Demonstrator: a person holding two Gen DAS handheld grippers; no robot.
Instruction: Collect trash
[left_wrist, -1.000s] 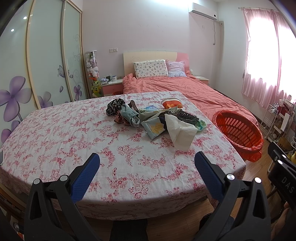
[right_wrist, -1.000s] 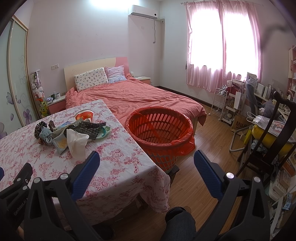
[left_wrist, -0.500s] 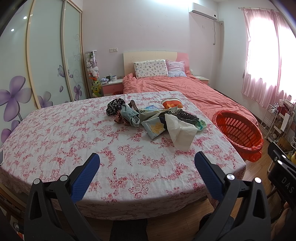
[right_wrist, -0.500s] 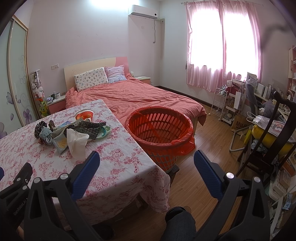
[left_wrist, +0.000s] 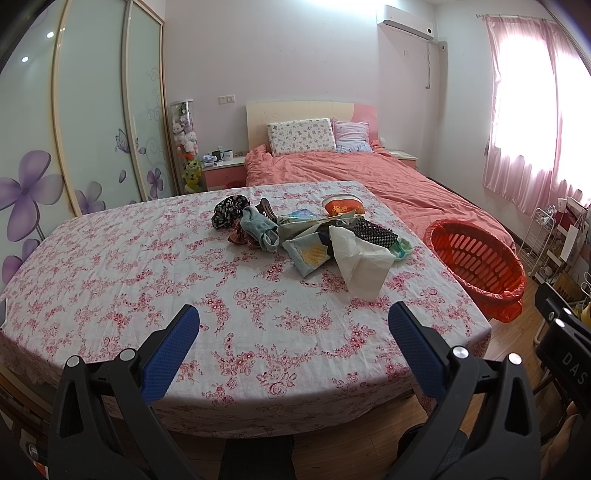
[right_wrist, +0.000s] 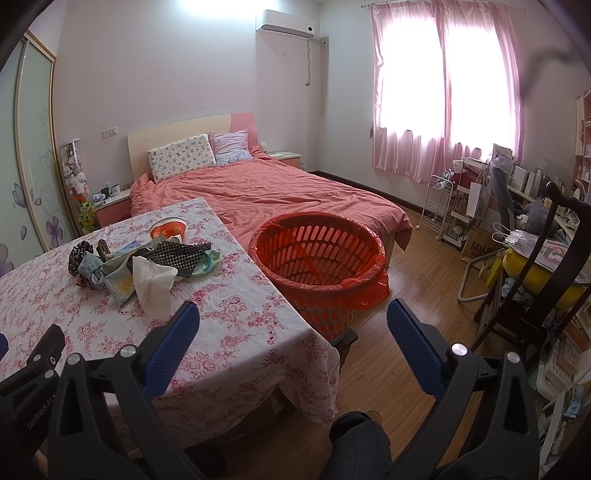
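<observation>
- Nothing has gone in yet, by the look of it: the orange basket (right_wrist: 319, 258), lined with a red bag, shows only bare lattice and liner inside (its very bottom is out of sight from here).
- All the trash sits in one heap (left_wrist: 306, 232) on the tabletop (left_wrist: 147, 280), on the half nearer the basket but well short of the edge that faces it.
- The piece of the heap lying closest to the basket's side is a crumpled white tissue or paper bag (left_wrist: 364, 264); just behind it lies a black-and-white checked wrapper (left_wrist: 373, 232), and beyond that a red-and-white paper bowl (left_wrist: 341, 205).
- On the heap's far side from the basket there are a dark patterned scrunched thing (left_wrist: 229, 210) and a pale blue cloth-like lump (left_wrist: 258, 229); whether those count as trash I cannot say.
- The left tool (left_wrist: 293, 321) hangs over the near part of the tabletop, away from the basket and well apart from the heap, jaws spread wide with nothing between them.
- The right tool (right_wrist: 293, 317) is also spread wide and empty, hovering off the tabletop corner, with the basket just beyond it.
- So the job looks to be at its very start: every piece remains to be picked up and carried across to the basket.
</observation>
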